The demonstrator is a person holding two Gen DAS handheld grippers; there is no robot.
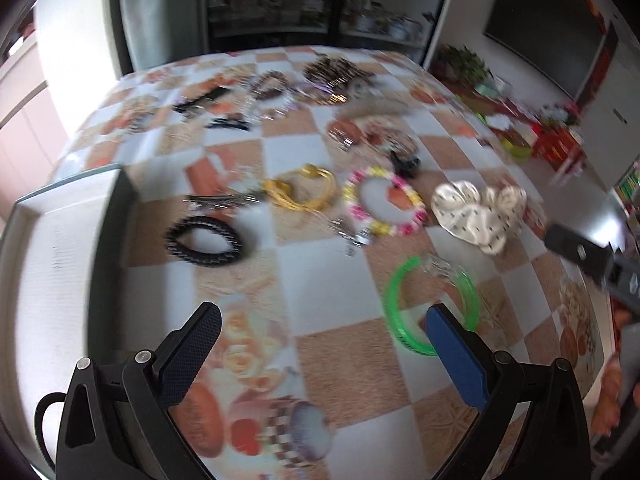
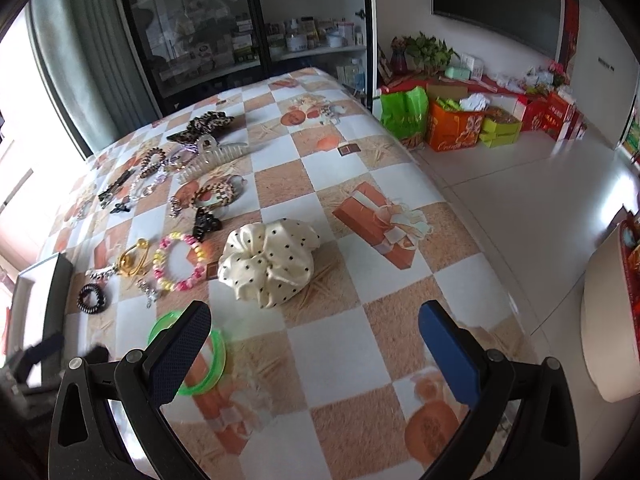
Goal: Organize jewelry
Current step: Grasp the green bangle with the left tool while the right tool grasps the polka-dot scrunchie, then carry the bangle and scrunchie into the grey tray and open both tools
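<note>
Jewelry and hair pieces lie spread over a checkered tablecloth (image 1: pixel 320 292). My left gripper (image 1: pixel 324 320) is open and empty above the cloth; a green bangle (image 1: pixel 394 300) lies just beyond its right finger. Farther off lie a black coil tie (image 1: pixel 204 240), a gold bangle (image 1: pixel 304 192), a pink-yellow bracelet (image 1: pixel 384 200) and a cream dotted scrunchie (image 1: pixel 476 210). My right gripper (image 2: pixel 316 320) is open and empty, with the scrunchie (image 2: pixel 268 264) ahead of it and the green bangle (image 2: pixel 192 352) partly behind its left finger.
An open white box (image 1: pixel 52 240) with a dark lid stands at the table's left edge. More clips and hair ties (image 2: pixel 200 148) lie at the far end. The table's right edge (image 2: pixel 472 224) drops to the floor, where coloured boxes (image 2: pixel 460 124) stand.
</note>
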